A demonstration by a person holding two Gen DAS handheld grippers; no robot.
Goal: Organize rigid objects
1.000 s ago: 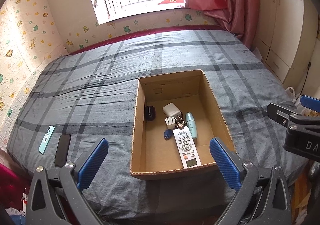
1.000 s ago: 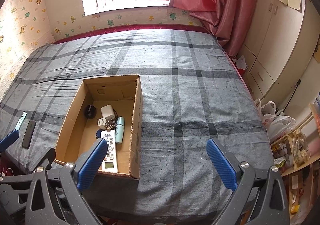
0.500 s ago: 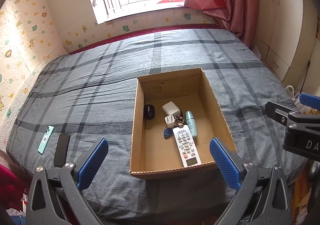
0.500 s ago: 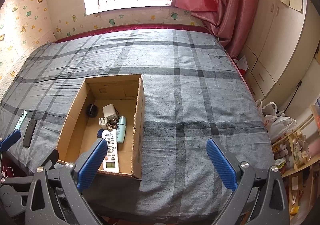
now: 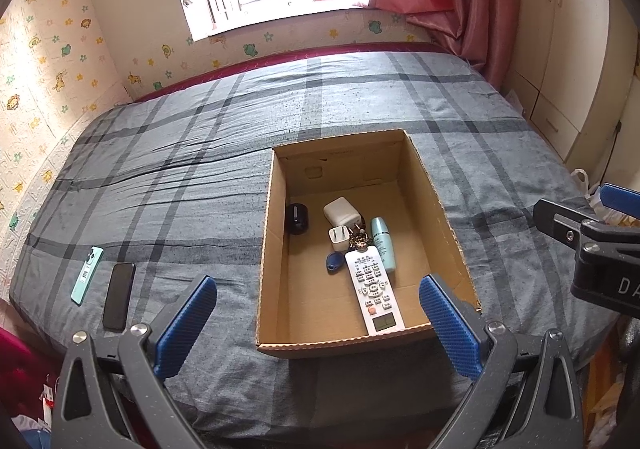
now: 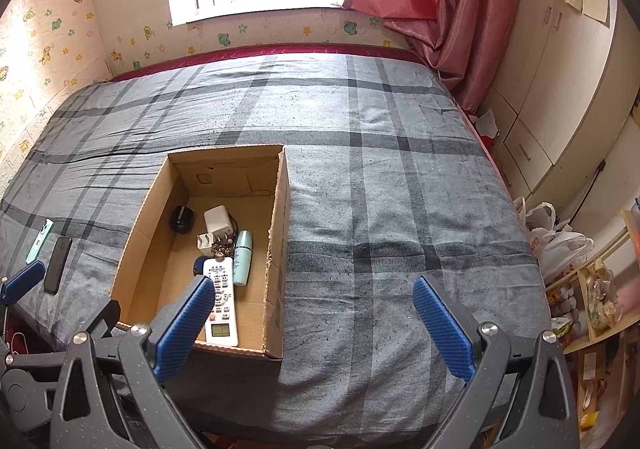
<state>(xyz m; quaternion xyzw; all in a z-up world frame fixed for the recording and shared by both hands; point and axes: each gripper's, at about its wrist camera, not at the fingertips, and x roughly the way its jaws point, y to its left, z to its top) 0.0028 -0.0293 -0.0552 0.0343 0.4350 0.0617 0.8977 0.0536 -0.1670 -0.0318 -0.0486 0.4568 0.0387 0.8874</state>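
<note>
Teal phone [image 5: 86, 275]: flat on the bed [image 5: 200, 153], far left, long axis running away from me, tilted a little right at the top.
Black phone [image 5: 118, 296]: just beside the teal one on its right, same lie, apart from it; both are outside the box.
My left gripper [image 5: 320, 323]: fingers spread wide, holding nothing; the black phone lies just left of my left fingertip [image 5: 186, 325].
Box [image 5: 267, 249]: straight ahead between my left fingers; inside it, a remote [image 5: 373, 291], chargers, a tube and a fob.
My right gripper [image 6: 314, 323]: fingers spread wide, empty, over bare bed right of the box; the phones sit well off to its left.
Judgement: my left hand is nearer; I would swing left and close across a phone's short width.
</note>
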